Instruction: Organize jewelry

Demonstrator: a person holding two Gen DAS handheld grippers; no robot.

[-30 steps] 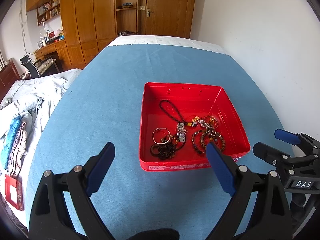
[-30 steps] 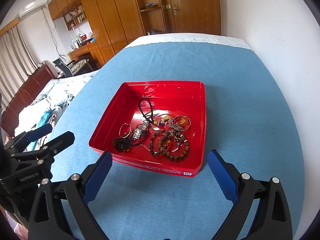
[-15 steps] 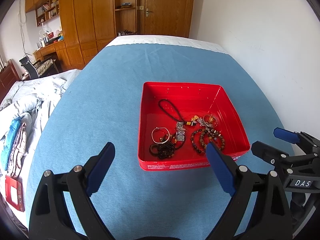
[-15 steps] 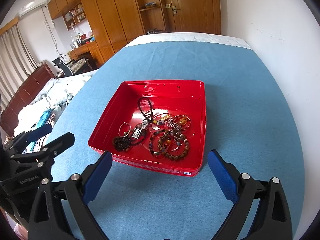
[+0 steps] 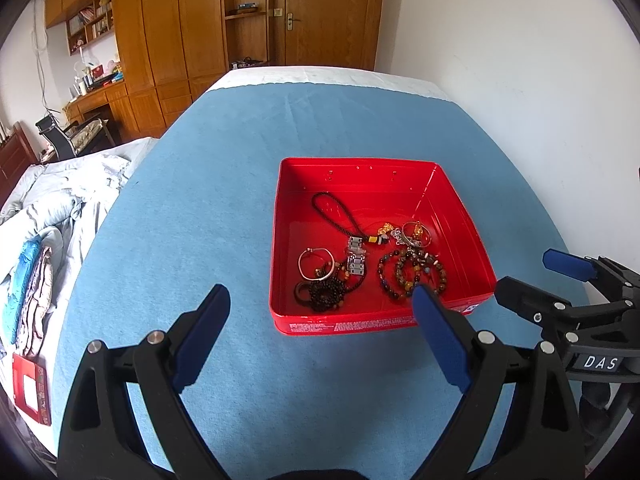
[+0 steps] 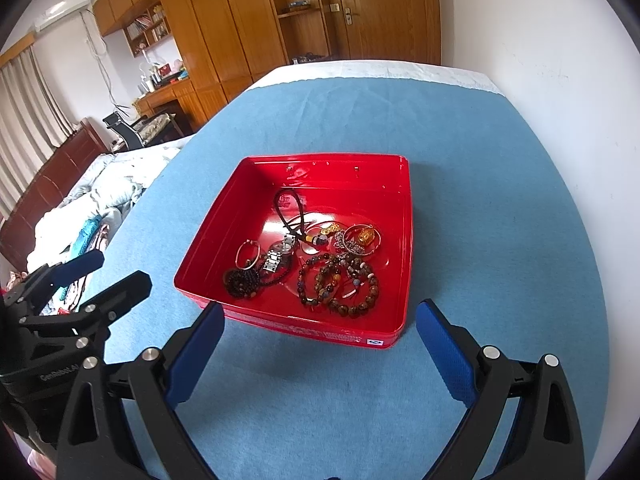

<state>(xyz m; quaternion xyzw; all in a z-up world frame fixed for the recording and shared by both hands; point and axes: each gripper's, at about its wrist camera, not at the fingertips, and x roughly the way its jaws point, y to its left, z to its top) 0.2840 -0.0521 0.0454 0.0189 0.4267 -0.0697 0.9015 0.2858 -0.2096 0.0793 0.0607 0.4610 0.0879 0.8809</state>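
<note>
Both my tongs wide, empty: left gripper (image 5: pixel 320 308), right gripper (image 6: pixel 320 320), hovering just short of red tin (image 6: pixel 200 276). Bracelets (image 6: pixel 340 284) piled inside, on blue cloth (image 6: pixel 480 200).

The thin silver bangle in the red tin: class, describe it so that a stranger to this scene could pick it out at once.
On the blue cloth sits an open red tin holding a tangle of jewelry. Look to the tin's left side, beside the metal watch band and just behind the dark bead clump. The silver bangle is the only plain, smooth, beadless hoop there.
</note>
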